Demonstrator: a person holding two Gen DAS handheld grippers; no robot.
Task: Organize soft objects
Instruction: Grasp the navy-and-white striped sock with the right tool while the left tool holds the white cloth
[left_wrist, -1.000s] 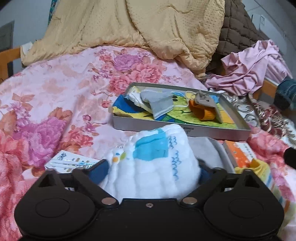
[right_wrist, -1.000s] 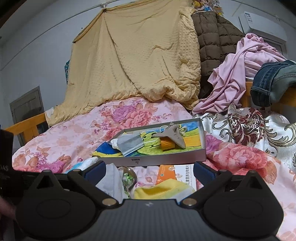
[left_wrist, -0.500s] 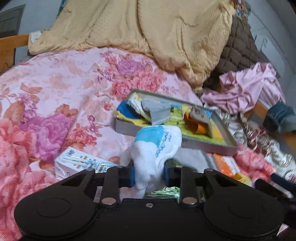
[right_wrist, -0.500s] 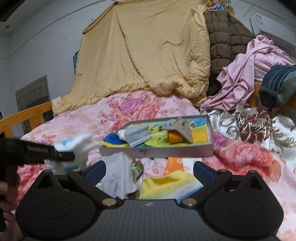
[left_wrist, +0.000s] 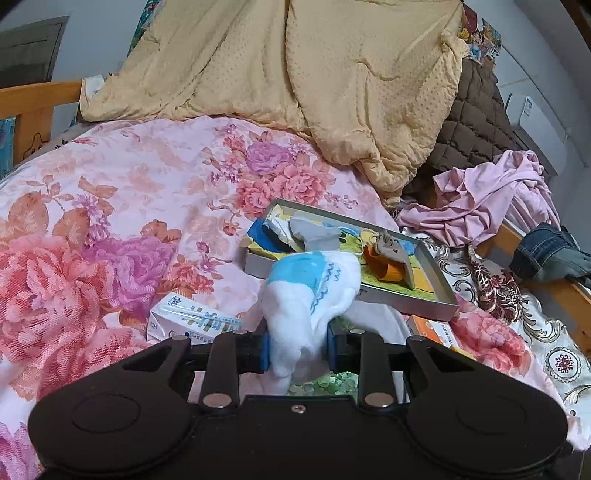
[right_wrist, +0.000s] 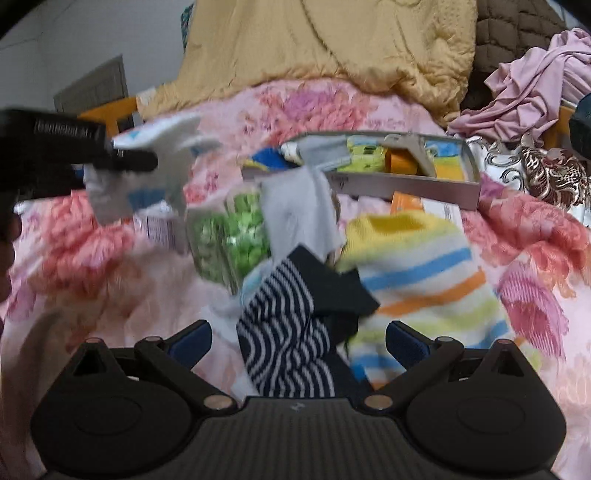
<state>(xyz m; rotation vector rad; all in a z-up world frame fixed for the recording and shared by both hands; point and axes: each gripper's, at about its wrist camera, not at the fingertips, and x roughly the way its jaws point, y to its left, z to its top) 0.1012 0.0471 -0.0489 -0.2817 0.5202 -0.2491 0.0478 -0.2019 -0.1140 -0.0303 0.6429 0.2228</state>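
White-and-blue cloth clamped in the left gripper

The left gripper (left_wrist: 297, 350) pinches the white-and-blue cloth (left_wrist: 314, 291) above the floral bedspread (left_wrist: 110, 206), before the tray (left_wrist: 424, 306); the right gripper (right_wrist: 297, 343) gapes over a navy striped sock (right_wrist: 284, 339).

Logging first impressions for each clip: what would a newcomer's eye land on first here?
Probably the white and blue cloth bunched between the pads of the left gripper, lifted in front of the shallow grey box of small garments on the floral bedspread. Next, the striped socks, a navy one and a pastel one, lying between the open jaws of the right gripper.
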